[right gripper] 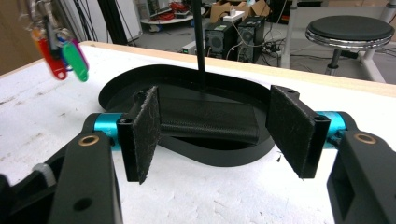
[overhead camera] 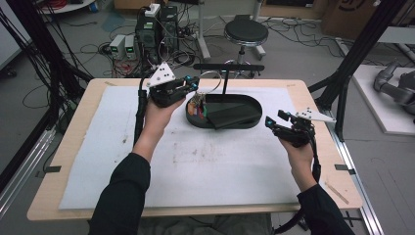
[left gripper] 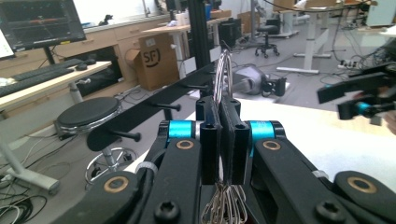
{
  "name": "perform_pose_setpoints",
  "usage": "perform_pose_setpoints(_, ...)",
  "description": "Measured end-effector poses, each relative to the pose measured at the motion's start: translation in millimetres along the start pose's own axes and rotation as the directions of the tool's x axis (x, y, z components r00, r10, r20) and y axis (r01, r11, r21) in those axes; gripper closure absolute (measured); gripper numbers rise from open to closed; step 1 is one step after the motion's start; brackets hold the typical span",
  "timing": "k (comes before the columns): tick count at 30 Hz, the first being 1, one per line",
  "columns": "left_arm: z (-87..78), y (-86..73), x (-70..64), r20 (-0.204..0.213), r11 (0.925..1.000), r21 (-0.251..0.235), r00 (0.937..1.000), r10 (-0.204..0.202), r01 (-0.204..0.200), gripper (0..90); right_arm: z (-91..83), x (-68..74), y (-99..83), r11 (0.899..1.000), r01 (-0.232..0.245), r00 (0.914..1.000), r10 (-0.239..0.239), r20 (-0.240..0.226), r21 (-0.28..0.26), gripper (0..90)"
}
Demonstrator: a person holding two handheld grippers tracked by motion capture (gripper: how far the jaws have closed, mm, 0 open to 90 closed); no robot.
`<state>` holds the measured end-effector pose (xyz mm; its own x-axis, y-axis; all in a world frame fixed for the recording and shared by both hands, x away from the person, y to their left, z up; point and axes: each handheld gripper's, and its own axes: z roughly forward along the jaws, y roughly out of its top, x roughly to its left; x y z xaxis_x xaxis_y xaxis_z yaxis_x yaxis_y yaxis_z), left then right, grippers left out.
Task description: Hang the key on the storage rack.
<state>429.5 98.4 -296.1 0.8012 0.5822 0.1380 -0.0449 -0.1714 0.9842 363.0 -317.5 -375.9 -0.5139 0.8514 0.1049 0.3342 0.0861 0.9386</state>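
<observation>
Left gripper [overhead camera: 195, 84] fingers [left gripper: 211, 135] clamped on key ring [left gripper: 222, 70], keys with coloured tags [right gripper: 63, 53] dangling above black tray [overhead camera: 254, 105] edge. Right gripper [overhead camera: 274, 119] fingers [right gripper: 144, 133] wide apart, empty, near tray.

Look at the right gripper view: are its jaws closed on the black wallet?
No, the right gripper stands open, its pads apart, with the wallet lying beyond in the tray.

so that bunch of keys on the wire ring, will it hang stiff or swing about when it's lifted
Likely floppy: the key bunch dangles below the left gripper, which is shut on its thin wire ring. The coloured tags look blurred in the right gripper view, so they probably swing freely. The ring is thin, smooth metal, so it may twist or slip in the pads.
</observation>
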Motion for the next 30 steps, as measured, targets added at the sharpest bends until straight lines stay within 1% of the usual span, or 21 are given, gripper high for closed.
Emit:
perform_pose_setpoints(2,1.6,0.7,4.0,-0.012,1.0,-0.003,0.9999,0.0,0.0,86.7,-0.5,-0.8,-0.1,1.0,-0.004,1.0,0.004,-0.003,0.001,36.4)
perform_pose_setpoints(4,3.0,1.3,6.6,-0.022,1.0,0.002,0.9998,0.0,0.001,86.7,-1.5,-2.2,-0.2,1.0,-0.007,1.0,0.007,0.0,-0.006,36.4)
perform_pose_setpoints(8,6.4,0.7,12.3,-0.041,1.0,-0.004,0.9991,-0.008,0.007,86.7,-4.5,-5.9,-0.1,1.0,-0.021,0.9998,0.021,0.008,-0.021,36.4)
perform_pose_setpoints(13,12.0,-6.3,20.0,-0.051,0.9991,0.007,0.9978,-0.042,0.043,86.7,-5.3,-7.4,-0.4,0.999,-0.026,0.9996,0.027,0.012,-0.022,36.4)
perform_pose_setpoints(17,16.9,-13.7,25.7,-0.068,0.9979,0.029,0.9961,-0.055,0.057,86.7,-5.8,-6.6,-0.1,0.999,-0.022,0.9997,0.023,0.013,-0.029,36.7)
perform_pose_setpoints(20,20.2,-18.1,28.5,-0.08,0.997,0.036,0.9946,-0.066,0.069,86.7,-5.3,-6.8,-0.2,0.999,-0.017,0.9998,0.017,0.012,-0.028,36.7)
perform_pose_setpoints(23,23.3,-23.3,31.9,-0.091,0.9957,0.035,0.9924,-0.083,0.086,86.7,-5.8,-6.6,0.0,0.999,-0.017,0.9998,0.018,0.012,-0.033,36.7)
perform_pose_setpoints(24,24.9,-25.9,33.5,-0.091,0.9944,0.033,0.9911,-0.097,0.101,86.7,-6.2,-6.2,0.1,0.999,-0.017,0.9998,0.017,0.012,-0.033,36.9)
perform_pose_setpoints(26,26.9,-29.6,35.8,-0.098,0.9926,0.033,0.9887,-0.113,0.117,86.7,-6.7,-5.8,0.4,0.999,-0.01,0.9998,0.01,0.015,-0.04,37.0)
perform_pose_setpoints(30,31.9,-36.4,38.4,-0.098,0.9886,0.031,0.9848,-0.144,0.147,86.6,-6.3,-5.5,0.2,0.999,-0.011,0.9999,0.012,0.01,-0.037,37.0)
